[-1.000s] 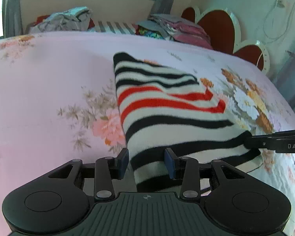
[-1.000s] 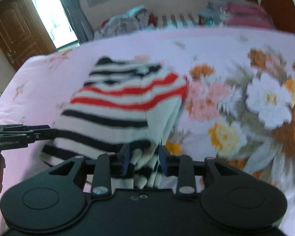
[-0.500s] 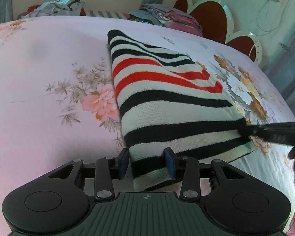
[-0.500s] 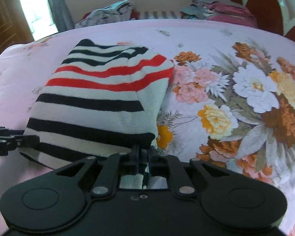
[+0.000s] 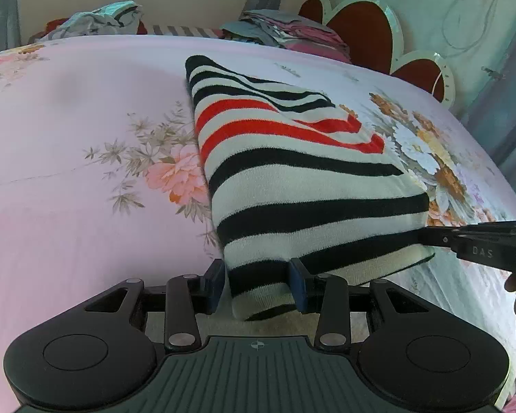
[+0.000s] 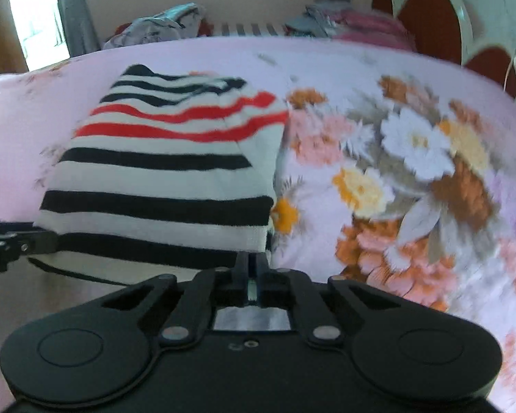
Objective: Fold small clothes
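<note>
Since the earlier frames, the right gripper (image 6: pixel 253 277) has been closed: its jaws, apart a second ago, are now pinched tight on the near right corner of the striped sweater (image 5: pixel 292 186), and the garment has been drawn closer to both cameras. The left gripper (image 5: pixel 254 284) is little changed; its jaws are held apart, with the near left corner of the knit lying between the blue pads (image 5: pixel 215 284) and not yet squeezed.

The sweater is laid on the bed (image 5: pixel 86 206), over the pink floral sheet, already doubled so that a sleeve or side flap is lapped across its upper part. Both near corners are addressed at once, apparently so that the hem edge can be lifted level and carried over without skewing the fold. In the left wrist view the right gripper is seen coming in from the side at the hem's other end.

The long axis of the garment is run away from the grippers toward the headboard (image 5: pixel 364 31) side of the bed, angled slightly left in the left wrist view. The black-striped hem is pointed at the person, the narrower far end at the heaped clothes (image 5: pixel 96 20) by the wall.
</note>
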Available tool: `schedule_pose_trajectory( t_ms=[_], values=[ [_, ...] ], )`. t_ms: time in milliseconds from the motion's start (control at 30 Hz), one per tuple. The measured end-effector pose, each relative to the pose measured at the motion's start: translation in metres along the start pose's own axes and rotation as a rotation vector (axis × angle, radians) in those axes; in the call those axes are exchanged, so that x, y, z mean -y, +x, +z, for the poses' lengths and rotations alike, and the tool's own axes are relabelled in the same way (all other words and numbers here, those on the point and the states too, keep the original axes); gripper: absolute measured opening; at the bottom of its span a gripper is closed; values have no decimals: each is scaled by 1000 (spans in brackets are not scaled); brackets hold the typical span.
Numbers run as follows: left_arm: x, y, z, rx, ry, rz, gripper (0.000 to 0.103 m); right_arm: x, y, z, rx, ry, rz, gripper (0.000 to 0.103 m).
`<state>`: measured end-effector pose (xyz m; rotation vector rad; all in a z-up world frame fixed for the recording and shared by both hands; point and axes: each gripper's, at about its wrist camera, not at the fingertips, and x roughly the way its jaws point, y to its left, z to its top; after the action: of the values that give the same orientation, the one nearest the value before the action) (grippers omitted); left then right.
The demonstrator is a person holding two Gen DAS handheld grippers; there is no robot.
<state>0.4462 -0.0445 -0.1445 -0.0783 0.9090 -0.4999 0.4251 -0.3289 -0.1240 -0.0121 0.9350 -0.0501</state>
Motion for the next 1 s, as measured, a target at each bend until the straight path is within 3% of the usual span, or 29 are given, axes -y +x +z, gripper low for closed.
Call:
schedule_pose_trajectory(
  t_ms=[367, 400, 433, 467, 500, 533, 567, 633, 667, 767, 833, 1000],
  values=[
    [14, -4, 0, 6, 38, 71, 39, 3, 4, -3, -9, -30, 21, 6],
    [16, -10, 0, 18, 51, 73, 51, 5, 3, -1, -20, -21, 27, 7],
    [18, -16, 1, 38, 58, 74, 92, 5, -1, 2, -26, -17, 17, 11],
    [19, -25, -1, 83, 68, 75, 102, 6, -9, 4, 3, -8, 2, 17],
    [19, -32, -2, 121, 85, 62, 103, 10, -23, 4, 81, 20, 4, 34],
    [18, -35, 0, 128, 95, 44, 103, 15, -34, 3, 140, 59, 27, 57],
    [15, -35, 4, 120, 96, 37, 103, 21, -38, 4, 155, 98, 55, 61],
    [9, -32, 13, 124, 88, 47, 103, 32, -38, 7, 141, 191, 87, 48],
    [5, -30, 18, 125, 74, 53, 103, 35, -38, 9, 141, 218, 98, 48],
    [-4, -24, 31, 130, 15, 43, 103, 39, -38, 17, 141, 247, 123, 49],
    [-5, -19, 38, 124, 17, 62, 103, 44, -37, 23, 138, 265, 147, 57],
    [-6, -3, 48, 92, -4, 62, 102, 63, -20, 33, 87, 294, 254, 55]
  ],
)
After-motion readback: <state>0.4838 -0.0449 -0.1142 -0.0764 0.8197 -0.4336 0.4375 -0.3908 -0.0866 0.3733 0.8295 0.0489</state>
